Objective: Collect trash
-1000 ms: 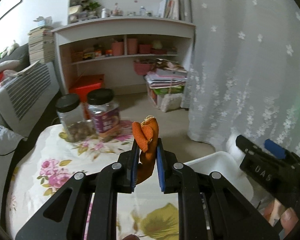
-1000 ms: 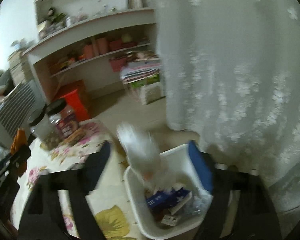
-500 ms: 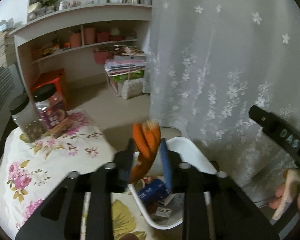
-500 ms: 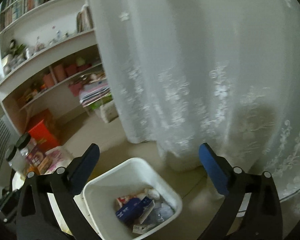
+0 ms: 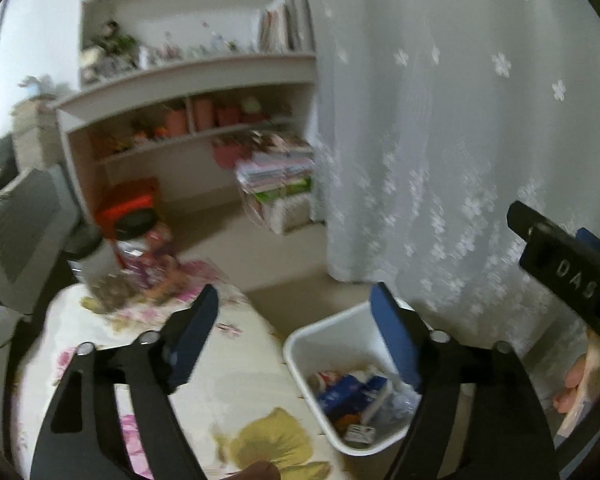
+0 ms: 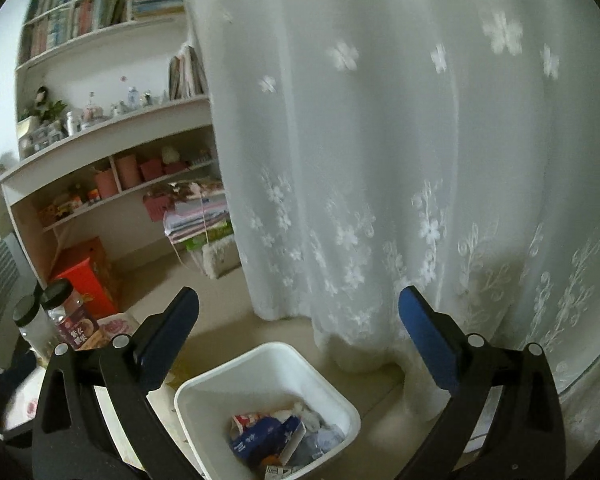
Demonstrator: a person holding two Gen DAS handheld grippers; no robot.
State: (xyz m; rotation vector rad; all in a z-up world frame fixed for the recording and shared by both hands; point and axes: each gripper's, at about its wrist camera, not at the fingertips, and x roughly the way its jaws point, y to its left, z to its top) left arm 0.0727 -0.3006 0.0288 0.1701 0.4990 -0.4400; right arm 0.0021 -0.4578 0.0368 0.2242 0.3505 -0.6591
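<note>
A white trash bin (image 5: 300, 346) stands on the floor beside the floral-cloth table (image 5: 240, 392); it also shows in the right wrist view (image 6: 268, 358). It holds blue cartons, wrappers, white paper and an orange scrap (image 5: 342, 420). My left gripper (image 5: 294, 328) is open and empty, above the table edge and the bin's left rim. My right gripper (image 6: 298, 328) is open and empty, held above the bin. The right gripper's body (image 5: 568, 276) shows at the right of the left wrist view.
Two black-lidded jars (image 5: 116, 256) stand at the table's far edge, also seen in the right wrist view (image 6: 66, 316). A white lace curtain (image 6: 400, 160) hangs just behind the bin. Shelves (image 5: 188, 120), a red box (image 6: 86, 276) and stacked papers (image 5: 276, 184) stand further back.
My left gripper opened and let go of the orange peel, which is no longer between its fingers. An orange scrap now lies in the bin. The right gripper rose slightly above the bin.
</note>
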